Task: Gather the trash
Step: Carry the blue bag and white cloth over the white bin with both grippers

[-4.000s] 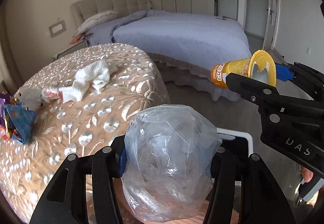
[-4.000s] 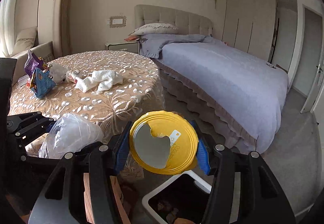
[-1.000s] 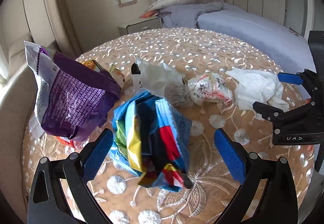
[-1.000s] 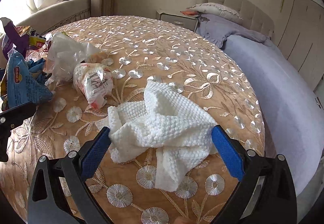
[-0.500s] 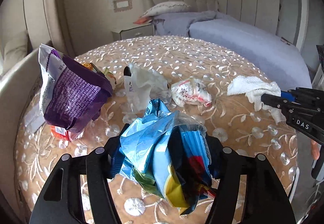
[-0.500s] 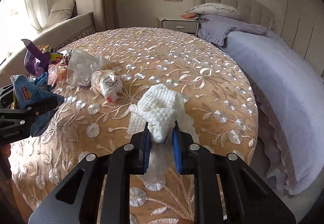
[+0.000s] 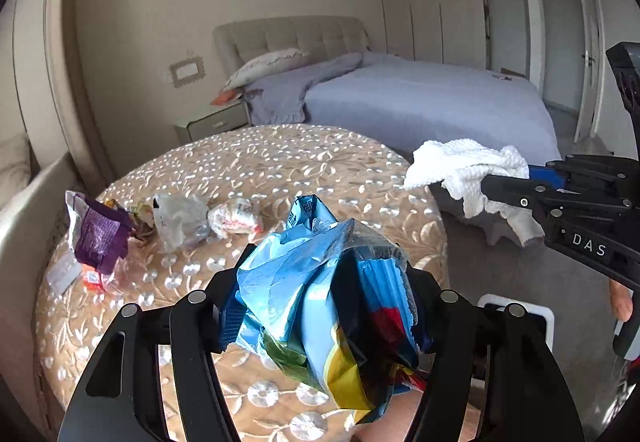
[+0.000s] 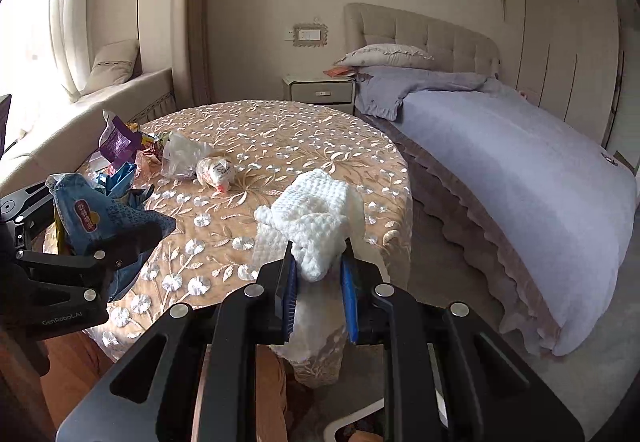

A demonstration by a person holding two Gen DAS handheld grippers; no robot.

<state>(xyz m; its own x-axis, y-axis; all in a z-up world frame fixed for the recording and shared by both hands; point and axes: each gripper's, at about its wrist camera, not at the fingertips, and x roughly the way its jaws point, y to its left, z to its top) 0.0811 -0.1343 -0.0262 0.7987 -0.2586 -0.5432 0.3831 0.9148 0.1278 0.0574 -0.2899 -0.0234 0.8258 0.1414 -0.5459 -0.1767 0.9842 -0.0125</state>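
The left hand-held gripper (image 7: pixel 320 318) squeezes a blue snack bag (image 7: pixel 320 306) above the round bench (image 7: pixel 256 170); the right hand-held gripper (image 8: pixel 319 294) pinches a white cloth (image 8: pixel 316 218); more trash sits at ten o'clock.

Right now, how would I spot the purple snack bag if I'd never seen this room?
Find the round table beside the bed. At its window-side edge lies a litter pile; the purple bag stands there, torn open, the only purple piece among clear plastic.
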